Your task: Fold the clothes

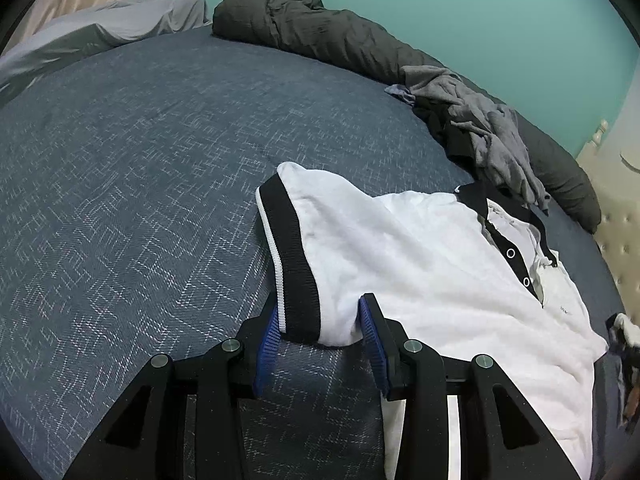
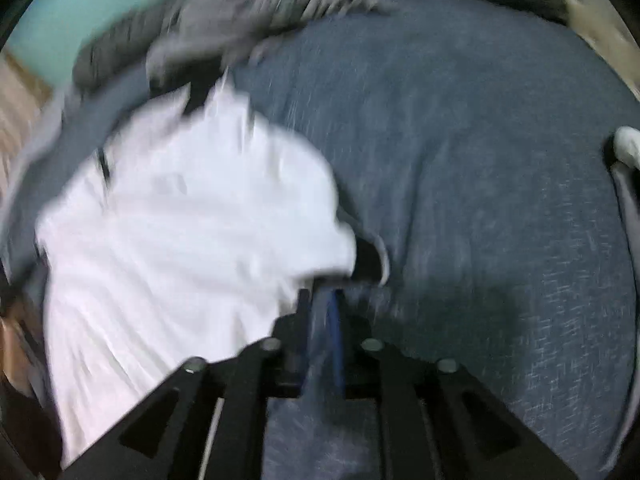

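A white shirt (image 1: 420,264) lies spread on a bed (image 1: 140,168) covered in blue-grey fabric, its black collar toward a heap of grey clothes (image 1: 480,132) and a dark blanket (image 1: 304,28) by the teal wall. The left tool (image 1: 320,320), partly open, brackets the black-banded sleeve cuff (image 1: 292,256); whether its pads press the cloth cannot be told. The right tool (image 2: 320,304), blurred, stands narrowly open just short of the other cuff (image 2: 368,260), gripping nothing.

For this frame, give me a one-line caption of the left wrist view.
Left gripper straddling the black-cuffed sleeve of a white polo shirt on a blue woven bedspread.
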Tool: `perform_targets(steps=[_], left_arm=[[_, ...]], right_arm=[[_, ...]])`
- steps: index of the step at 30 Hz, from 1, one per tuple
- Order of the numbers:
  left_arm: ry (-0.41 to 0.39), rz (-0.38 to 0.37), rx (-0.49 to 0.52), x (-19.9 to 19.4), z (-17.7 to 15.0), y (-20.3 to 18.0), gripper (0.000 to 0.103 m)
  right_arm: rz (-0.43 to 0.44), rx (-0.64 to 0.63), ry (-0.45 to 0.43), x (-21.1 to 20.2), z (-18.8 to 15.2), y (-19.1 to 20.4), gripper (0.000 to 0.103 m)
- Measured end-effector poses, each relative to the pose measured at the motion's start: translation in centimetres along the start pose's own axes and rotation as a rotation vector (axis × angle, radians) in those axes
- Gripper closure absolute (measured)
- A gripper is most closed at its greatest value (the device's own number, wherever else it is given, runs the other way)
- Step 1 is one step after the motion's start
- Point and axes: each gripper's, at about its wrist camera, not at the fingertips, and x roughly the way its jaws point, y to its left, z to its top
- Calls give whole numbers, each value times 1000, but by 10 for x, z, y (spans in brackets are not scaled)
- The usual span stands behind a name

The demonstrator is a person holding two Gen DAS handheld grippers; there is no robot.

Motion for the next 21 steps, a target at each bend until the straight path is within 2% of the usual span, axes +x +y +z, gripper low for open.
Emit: perform_targets(steps=[3, 5, 8, 11, 13, 16, 21], left_arm=[[-3, 0, -3, -1, 1, 0, 61], [-3, 0, -3, -1, 1, 0, 61], [2, -6, -4, 0, 1, -1, 61], [4, -11, -7, 0, 1, 0, 61], [4, -14, -9, 0, 1, 0, 61], [5, -17, -12, 0, 1, 0, 61], [6, -23, -16, 0, 1, -1, 61]], right_arm=[[-31, 121, -135, -16, 16, -15, 81], [-38, 174, -164, -15, 29, -19, 81], [-50, 154, -117, 5, 48, -8, 81], [-82, 102, -19, 36, 60, 8, 81], [-72, 93, 26, 52, 56, 15, 89], [-51, 52, 35, 59, 41, 29, 100], [-50, -60, -24, 46, 11, 57, 102]])
